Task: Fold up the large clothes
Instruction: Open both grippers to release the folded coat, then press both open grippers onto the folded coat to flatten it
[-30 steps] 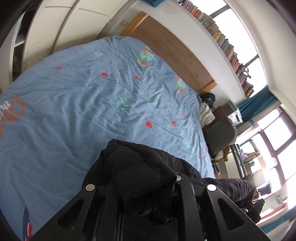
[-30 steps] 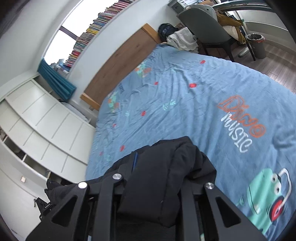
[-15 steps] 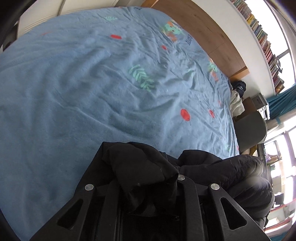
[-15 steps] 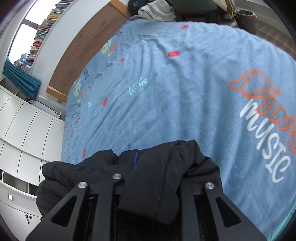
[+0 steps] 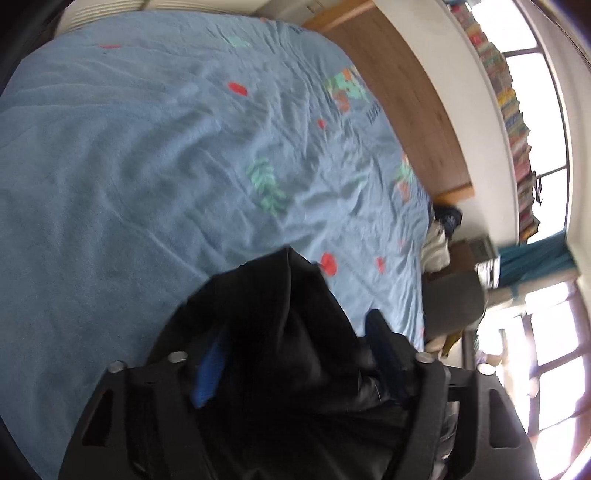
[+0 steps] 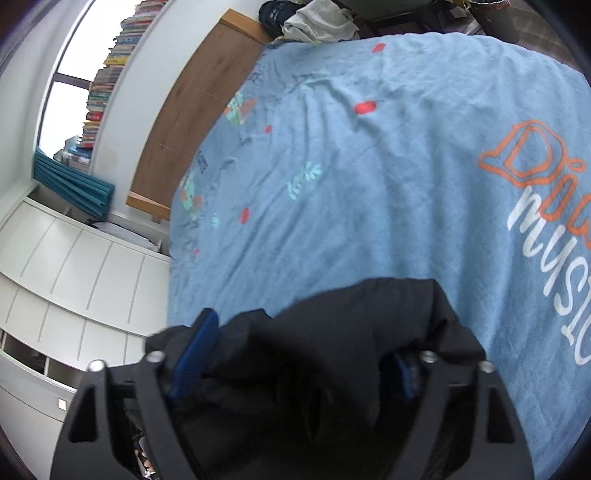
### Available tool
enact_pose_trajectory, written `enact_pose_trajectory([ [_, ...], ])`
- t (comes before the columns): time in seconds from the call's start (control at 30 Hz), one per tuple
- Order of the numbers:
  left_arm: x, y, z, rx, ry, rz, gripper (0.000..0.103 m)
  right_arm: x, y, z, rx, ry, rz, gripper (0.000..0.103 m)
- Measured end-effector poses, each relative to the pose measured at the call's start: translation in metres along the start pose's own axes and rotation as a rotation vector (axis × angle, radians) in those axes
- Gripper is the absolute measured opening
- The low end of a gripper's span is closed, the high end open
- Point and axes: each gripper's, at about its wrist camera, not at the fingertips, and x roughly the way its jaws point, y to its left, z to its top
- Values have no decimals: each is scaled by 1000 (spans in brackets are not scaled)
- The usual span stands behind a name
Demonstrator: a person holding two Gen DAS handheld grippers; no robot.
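Observation:
A black padded jacket lies bunched on the blue printed bed cover at the near edge of the bed. My left gripper straddles one fold of it. Its jaws are opening, the blue pads stand clear of the cloth, and the jacket still sits loosely between them. In the right wrist view the same jacket fills the gap of my right gripper. Those jaws are opening too, with one blue pad bare at the left and the other half hidden by cloth.
The bed cover stretches away to a wooden headboard. Books line a shelf under the window. A grey chair and piled clothes stand beside the bed. White wardrobes line the other side.
Both grippers were shut on the jacket and have spread wide, baring their blue pads. They sank toward the bed, and the jacket now rests slack on the cover.

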Motion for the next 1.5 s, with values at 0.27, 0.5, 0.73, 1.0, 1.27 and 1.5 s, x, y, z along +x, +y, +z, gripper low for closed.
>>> enact_pose_trajectory([
  [0.27, -77, -25, 6, 16, -101, 17, 80, -68, 54, 0, -84, -92, 44, 87],
  [0.5, -122, -64, -38, 247, -91, 121, 82, -128, 107, -47, -266, -156, 60, 97],
  [0.73, -121, -71, -107, 418, -73, 186, 82, -128, 135, -118, -485, -87, -23, 98],
  [1.0, -45, -98, -161, 585, 34, 207, 82, -61, 156, -180, -686, 9, -124, 98],
  [1.27, 63, -151, -168, 737, 109, 280, 86, 38, 169, -181, -817, 98, -225, 98],
  [1.5, 137, -164, -130, 719, 120, 363, 93, 108, 163, -128, -781, 135, -289, 98],
])
